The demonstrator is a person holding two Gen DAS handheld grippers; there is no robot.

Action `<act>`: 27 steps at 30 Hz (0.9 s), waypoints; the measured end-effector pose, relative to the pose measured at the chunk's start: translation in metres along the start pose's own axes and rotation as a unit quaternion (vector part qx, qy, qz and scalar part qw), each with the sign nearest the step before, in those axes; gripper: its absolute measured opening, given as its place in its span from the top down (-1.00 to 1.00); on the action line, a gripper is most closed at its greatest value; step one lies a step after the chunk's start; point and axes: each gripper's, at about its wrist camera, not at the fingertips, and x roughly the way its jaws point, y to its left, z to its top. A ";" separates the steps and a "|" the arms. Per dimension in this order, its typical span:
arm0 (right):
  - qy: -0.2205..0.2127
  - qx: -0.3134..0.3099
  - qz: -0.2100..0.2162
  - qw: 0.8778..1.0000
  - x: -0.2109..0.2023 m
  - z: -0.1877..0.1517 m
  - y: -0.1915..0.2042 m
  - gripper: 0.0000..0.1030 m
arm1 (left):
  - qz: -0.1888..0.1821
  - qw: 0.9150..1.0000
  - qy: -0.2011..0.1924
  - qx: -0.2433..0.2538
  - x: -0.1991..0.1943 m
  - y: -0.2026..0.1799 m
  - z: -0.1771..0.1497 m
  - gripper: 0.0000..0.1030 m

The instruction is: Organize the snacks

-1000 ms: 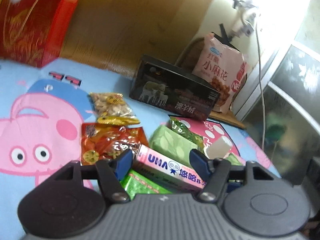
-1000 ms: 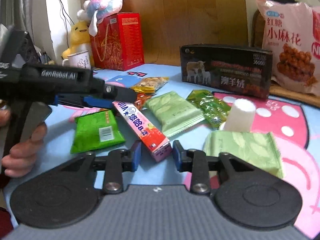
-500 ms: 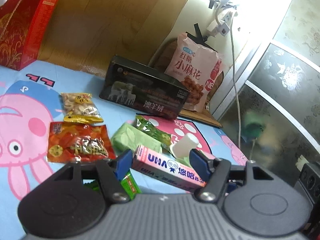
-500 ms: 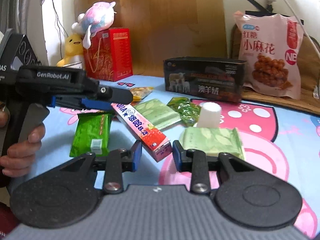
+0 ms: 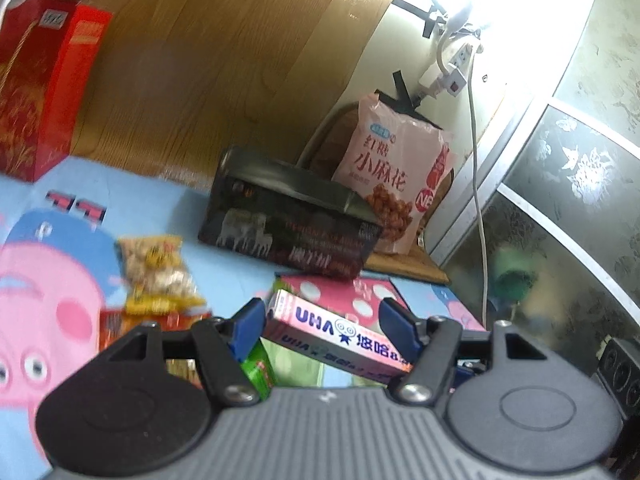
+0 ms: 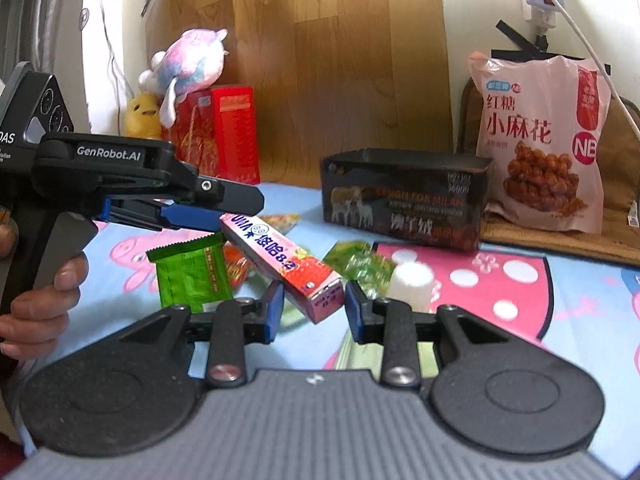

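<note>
A: Pink candy box (image 6: 282, 266), long and narrow, "UHA" lettering, strawberry print near one end. It sits off the cartoon-print blue mat (image 6: 580, 300), tilted, one end in each tool.

B: Left gripper (image 5: 322, 326)?

A: Jaws spread about halfway. From its own camera the box lies slantwise across the gap, its lettered end against the left-hand blue pad (image 5: 248, 326) and its far end passing by the other pad. From the right wrist camera the blue finger lies along the box's upper end. Looks pinched lengthwise, though I cannot see both contact faces cleanly.

B: Right gripper (image 6: 314, 306)?

A: Jaws narrowly spread, the box's barcode end sitting between the blue pads. Left pad touches or nearly touches the box; a sliver of gap shows at the right pad. I cannot tell whether it truly presses.

B: Surroundings?

A: Green foil packet (image 6: 190, 276) on the mat under the left tool. Crinkled light-green wrapper (image 6: 360, 262) and white cup-shaped thing (image 6: 412, 284) just beyond the right pad. Peanut bag (image 5: 158, 274), blurred, lies toward the back of the mat in the left view. Black box with sheep picture (image 6: 404, 200) at the back of the mat; pink twist-snack bag (image 6: 540, 144) propped upright behind it. Red carton (image 6: 224, 132) with plush toys (image 6: 188, 62) on top, against the wood panel.

B: Person?

A: A hand (image 6: 36, 304) wraps the left tool's grip.
</note>
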 end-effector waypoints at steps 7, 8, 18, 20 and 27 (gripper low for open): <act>-0.038 0.018 -0.015 0.999 0.021 0.037 -0.033 0.30 | -0.003 1.000 -0.010 0.012 0.041 -0.006 0.051 -0.23; -0.042 0.022 -0.017 0.999 0.026 0.043 -0.040 0.30 | -0.002 1.000 -0.014 0.014 0.048 -0.006 0.060 -0.23; -0.043 0.051 -0.022 0.998 0.091 0.088 -0.102 0.30 | 0.005 1.000 0.000 -0.006 0.123 0.012 0.112 -0.23; -0.040 0.055 -0.023 0.997 0.101 0.091 -0.110 0.29 | 0.008 1.000 0.003 -0.006 0.134 0.015 0.117 -0.23; -0.024 0.063 -0.058 0.996 0.133 0.102 -0.131 0.21 | 0.010 1.000 0.021 -0.007 0.162 0.024 0.128 -0.32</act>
